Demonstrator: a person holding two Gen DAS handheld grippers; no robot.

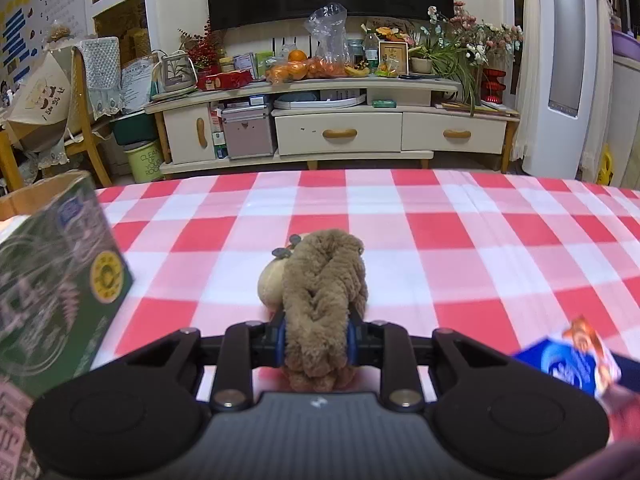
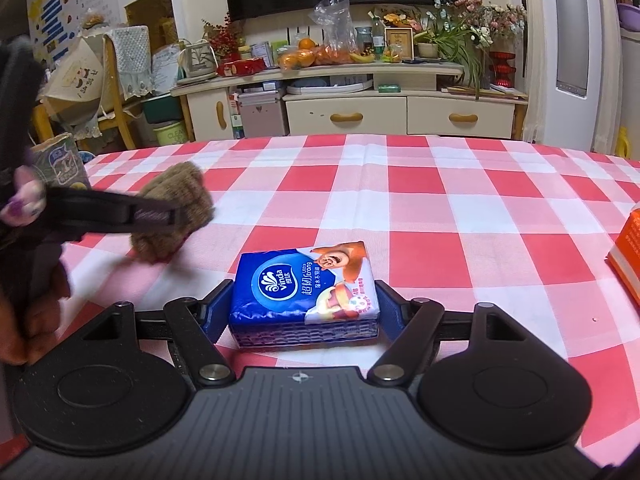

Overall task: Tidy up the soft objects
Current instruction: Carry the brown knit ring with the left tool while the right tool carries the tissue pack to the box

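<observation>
My left gripper (image 1: 316,334) is shut on a brown plush toy (image 1: 320,292) with a cream face, held just above the checked tablecloth (image 1: 440,240). The toy also shows in the right wrist view (image 2: 180,208), blurred, at the left with the left gripper across it. My right gripper (image 2: 302,312) has its blue pads against both sides of a blue Vinda tissue pack (image 2: 304,292) that lies on the cloth. The pack's corner shows at the right edge of the left wrist view (image 1: 572,356).
A green cardboard box (image 1: 52,280) stands at the table's left, close to the left gripper. An orange box (image 2: 628,256) lies at the right edge. A TV cabinet (image 1: 340,128) with fruit and flowers stands beyond the table's far edge.
</observation>
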